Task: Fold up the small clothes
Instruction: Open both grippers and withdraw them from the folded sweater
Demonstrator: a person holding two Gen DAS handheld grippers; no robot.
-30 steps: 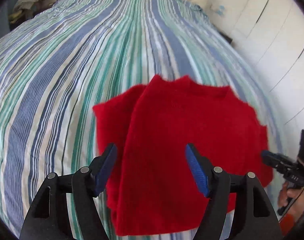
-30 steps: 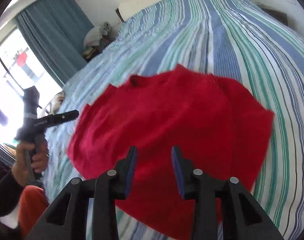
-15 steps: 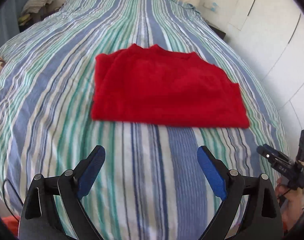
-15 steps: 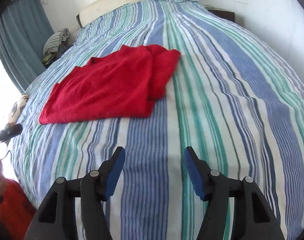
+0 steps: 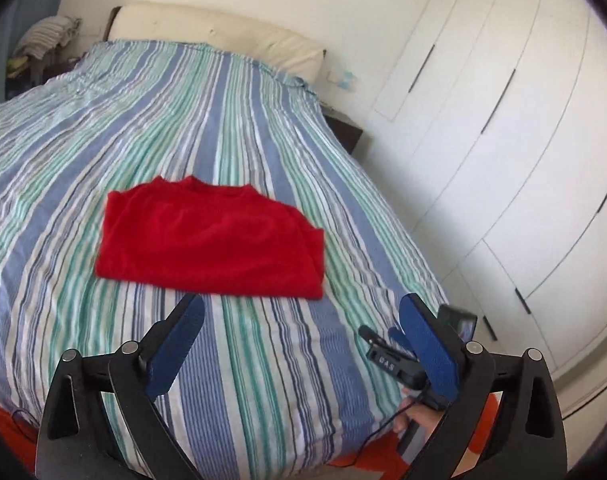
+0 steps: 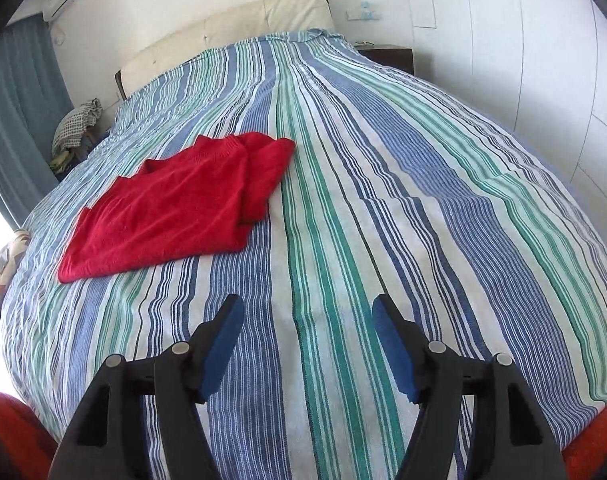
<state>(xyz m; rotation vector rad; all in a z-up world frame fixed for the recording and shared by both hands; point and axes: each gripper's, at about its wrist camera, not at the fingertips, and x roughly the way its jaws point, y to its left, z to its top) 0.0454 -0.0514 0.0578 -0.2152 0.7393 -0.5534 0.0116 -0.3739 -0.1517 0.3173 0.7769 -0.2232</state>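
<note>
While the red garment (image 5: 211, 240) lies folded into a flat rectangle on the striped bed (image 5: 263, 360), both grippers stand clear of it with nothing between their jaws

Garment position:
- Left wrist view: centre of the frame, above the left gripper (image 5: 299, 344), well apart from its pads
- Right wrist view: left of centre (image 6: 175, 208), up and to the left of the right gripper (image 6: 307, 348), with a doubled layer showing at its right edge

Gripper state:
- Left gripper: jaws wide, having just been opening; only bedcover shows between them
- Right gripper: jaws moderately wide, having just been opening; only bedcover shows between them. In the left wrist view it appears at lower right (image 5: 383, 340), partly hidden behind the left gripper's pad

Step in hand: judged from the layout, the fold on this garment is released and the hands are backed off toward the near edge of the bed. The rectangle looks tidy, with the neckline at its far edge

Next move: either a further fold to halve the rectangle, or fetching another garment; none is visible on the bed. A further fold calls for both grippers to return to one edge, pinch all layers at the two corners, and carry them over evenly so the stack does not slide on the cover
</note>
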